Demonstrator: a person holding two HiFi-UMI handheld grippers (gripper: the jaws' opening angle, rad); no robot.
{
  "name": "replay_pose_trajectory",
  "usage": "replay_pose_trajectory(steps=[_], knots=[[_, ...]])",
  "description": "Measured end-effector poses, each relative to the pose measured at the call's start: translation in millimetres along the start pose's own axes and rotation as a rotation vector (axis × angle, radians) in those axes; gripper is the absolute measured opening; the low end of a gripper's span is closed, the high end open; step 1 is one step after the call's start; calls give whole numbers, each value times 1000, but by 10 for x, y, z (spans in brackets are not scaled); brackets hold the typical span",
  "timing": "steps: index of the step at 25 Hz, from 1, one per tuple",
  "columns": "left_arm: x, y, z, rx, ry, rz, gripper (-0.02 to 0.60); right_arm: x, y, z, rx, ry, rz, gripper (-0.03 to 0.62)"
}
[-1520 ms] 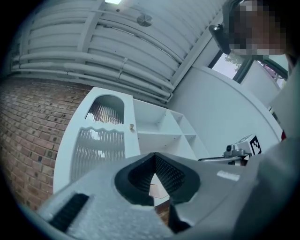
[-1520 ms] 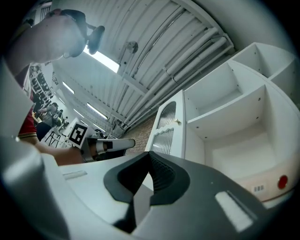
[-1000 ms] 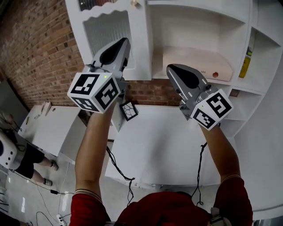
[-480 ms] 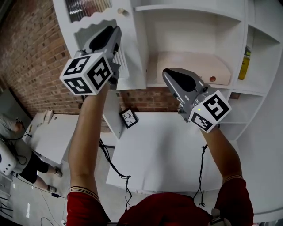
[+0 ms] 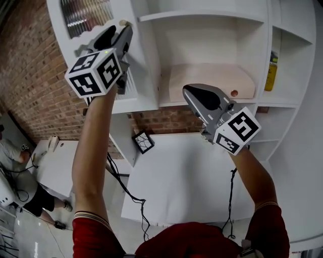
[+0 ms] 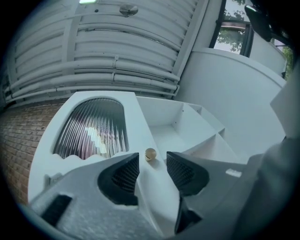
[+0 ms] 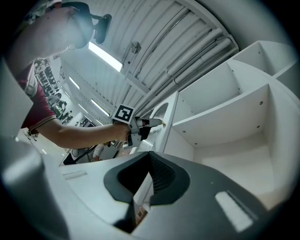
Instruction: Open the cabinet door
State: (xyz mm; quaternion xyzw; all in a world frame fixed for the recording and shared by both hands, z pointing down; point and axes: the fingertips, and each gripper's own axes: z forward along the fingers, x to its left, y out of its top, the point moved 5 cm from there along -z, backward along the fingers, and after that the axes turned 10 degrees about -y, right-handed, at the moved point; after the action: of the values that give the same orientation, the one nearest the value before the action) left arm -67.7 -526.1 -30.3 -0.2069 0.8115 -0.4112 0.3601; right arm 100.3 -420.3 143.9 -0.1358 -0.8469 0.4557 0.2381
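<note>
the cabinet door [image 5: 145, 63] stands swung open, out to the left of the white cabinet [image 5: 275, 30] that hangs above the far edge of the bench [image 5: 186, 171]. its ribbed glass pane [image 5: 83, 15] catches the light, and the small round knob [image 5: 124, 22] sits on the door's free edge.

the left gripper [image 5: 122, 35] is raised high, pointing up at that knob. seen from the left gripper view, its fingers [image 6: 124, 176] have just been opening and now stand released, wide apart, with the knob [image 6: 150, 154] between their tips, neither pad pressing on it. behind it the door [image 6: 138, 122] and the pane [image 6: 91, 129] fill the left side.

the right gripper [image 5: 187, 89] hangs lower, in front of the open cabinet, touching nothing. in the right gripper view, its tips [image 7: 150, 154] are clenched together on nothing. that view also catches the left gripper [image 7: 136, 126] reaching to the door's edge.

inside the cabinet, an upper shelf [image 5: 202, 17] is bare, and below it lies a peach-coloured box [image 5: 207, 80]. a yellow bottle [image 5: 271, 70] stands in the side compartment at the right. a black-and-white tile [image 5: 143, 142] leans at the bench's far left corner, by the brick wall [image 5: 30, 75]. another person [image 5: 20, 186] stands off to the lower left.
</note>
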Motion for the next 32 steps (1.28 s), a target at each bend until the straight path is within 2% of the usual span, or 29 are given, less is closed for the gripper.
replay_pose_trajectory(steps=[11, 22, 32], knots=[[41, 0, 223, 49, 38, 77, 172, -193, -79, -163, 17, -38, 7, 12], [47, -14, 272, 80, 112, 171, 83, -284, -141, -244, 18, -49, 27, 12], [29, 25, 200, 68, 113, 164, 78, -373, -200, -318, 19, -65, 79, 12]])
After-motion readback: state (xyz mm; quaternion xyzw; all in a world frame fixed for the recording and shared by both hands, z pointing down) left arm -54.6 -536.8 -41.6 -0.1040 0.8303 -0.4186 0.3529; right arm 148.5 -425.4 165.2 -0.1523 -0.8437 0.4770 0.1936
